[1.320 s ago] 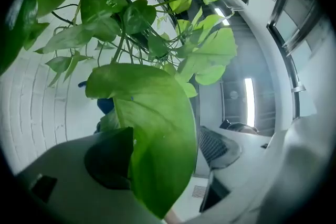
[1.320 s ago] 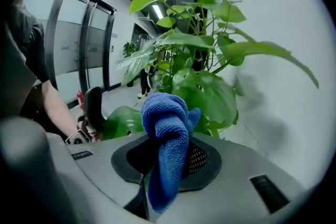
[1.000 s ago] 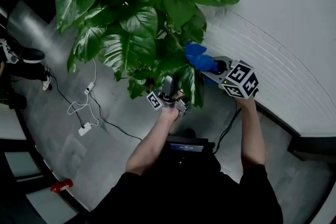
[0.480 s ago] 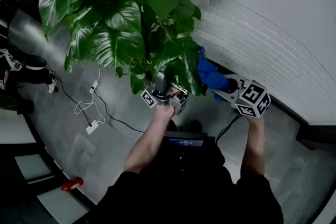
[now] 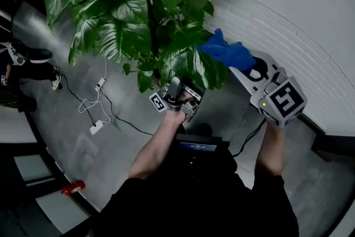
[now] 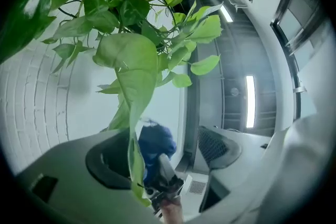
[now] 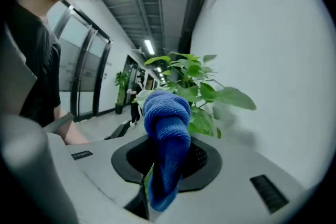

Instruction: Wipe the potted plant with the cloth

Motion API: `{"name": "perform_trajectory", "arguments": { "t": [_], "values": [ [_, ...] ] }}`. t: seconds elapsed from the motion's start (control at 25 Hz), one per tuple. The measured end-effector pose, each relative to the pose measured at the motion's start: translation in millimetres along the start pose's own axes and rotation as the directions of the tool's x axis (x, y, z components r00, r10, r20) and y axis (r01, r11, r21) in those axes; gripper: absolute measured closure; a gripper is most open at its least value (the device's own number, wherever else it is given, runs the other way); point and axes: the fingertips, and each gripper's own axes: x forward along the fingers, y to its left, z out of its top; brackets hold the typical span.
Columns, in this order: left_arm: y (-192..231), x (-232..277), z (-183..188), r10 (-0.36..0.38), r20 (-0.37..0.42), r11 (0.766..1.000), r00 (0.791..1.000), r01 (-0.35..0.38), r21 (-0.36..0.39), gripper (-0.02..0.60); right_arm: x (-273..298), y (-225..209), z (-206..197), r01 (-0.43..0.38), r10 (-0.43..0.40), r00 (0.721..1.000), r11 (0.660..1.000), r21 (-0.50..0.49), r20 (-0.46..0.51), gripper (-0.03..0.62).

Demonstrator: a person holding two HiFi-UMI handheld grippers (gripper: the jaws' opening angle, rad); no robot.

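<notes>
No worktop carries anything here, so there are no edges or corners to place things by: the potted plant point(image 5: 138, 19) rises from the grey floor point(image 5: 111, 141) against a white brick wall point(image 5: 266, 30), and its pot is hidden under the foliage. On the left, the left gripper point(image 5: 176, 98) sits under the lower leaves much where it was half a second ago. Its own view shows its jaws drawn narrow on the tip of a pale hanging leaf point(image 6: 131, 76), apparently steadying it. The change is further right. The blue cloth point(image 5: 227, 54), which was low beside the leaves half a second ago and pressed in among them a second ago, now stands higher, just beside the right-hand leaves and apparently clear of them. The right gripper point(image 5: 254, 70) has swung out toward the wall with its jaws clamped on the bunched cloth, which sticks up out of them. That looks like one wiping stroke finished and the cloth being brought round for another, with most of the foliage probably yet to be wiped.
</notes>
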Motion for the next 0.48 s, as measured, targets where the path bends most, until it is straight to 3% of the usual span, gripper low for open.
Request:
{"name": "perform_trajectory", "arguments": {
  "t": [0.08,0.2,0.48],
  "values": [
    [-1.0,2.4,-2.4,0.005,0.000,1.000,1.000,-0.005,0.023,0.181,37.1,11.1,2.8,-0.046,0.040,0.997,0.995,-0.091,-0.060,0.487],
    [-5.6,6.4,-5.2,0.015,0.000,0.998,1.000,-0.015,0.054,0.179,84.1,32.5,-29.6,-0.168,0.144,0.973,0.977,-0.127,-0.182,0.487],
    [-1.0,1.2,-4.6,0.060,-0.013,0.995,0.998,-0.059,0.076,0.166,71.8,77.0,-89.5,-0.291,0.233,0.910,0.948,-0.126,-0.343,0.487]
  ]
}}
